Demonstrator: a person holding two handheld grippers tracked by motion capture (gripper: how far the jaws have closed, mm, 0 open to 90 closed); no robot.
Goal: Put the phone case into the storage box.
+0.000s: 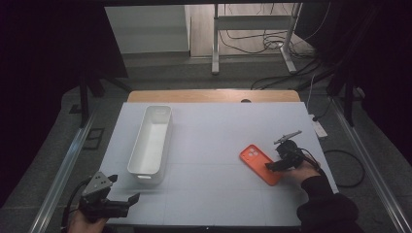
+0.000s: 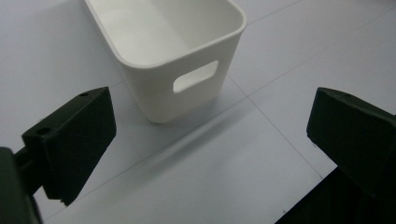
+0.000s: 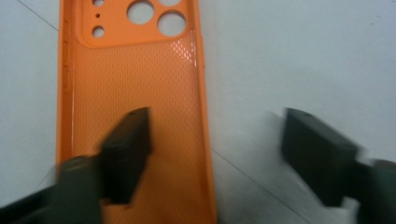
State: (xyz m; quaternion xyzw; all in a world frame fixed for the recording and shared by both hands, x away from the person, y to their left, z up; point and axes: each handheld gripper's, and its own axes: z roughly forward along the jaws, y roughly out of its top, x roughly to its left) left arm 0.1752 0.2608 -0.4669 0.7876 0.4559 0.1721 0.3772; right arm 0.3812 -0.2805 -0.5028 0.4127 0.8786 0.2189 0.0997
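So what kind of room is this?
Probably a lab or workshop for recording hand tasks: a white table walled by dark curtains, cables trailing across the floor, and a hand-held gripper.

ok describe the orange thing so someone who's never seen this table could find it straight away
Start from the white table and go to its right half, near the front edge. There a flat orange phone case lies open side up, at an angle, with round camera holes at its far end. The right gripper stands over its near end, one jaw inside the case and one outside; the other thing on the table, a white bin, is tall and on the left.
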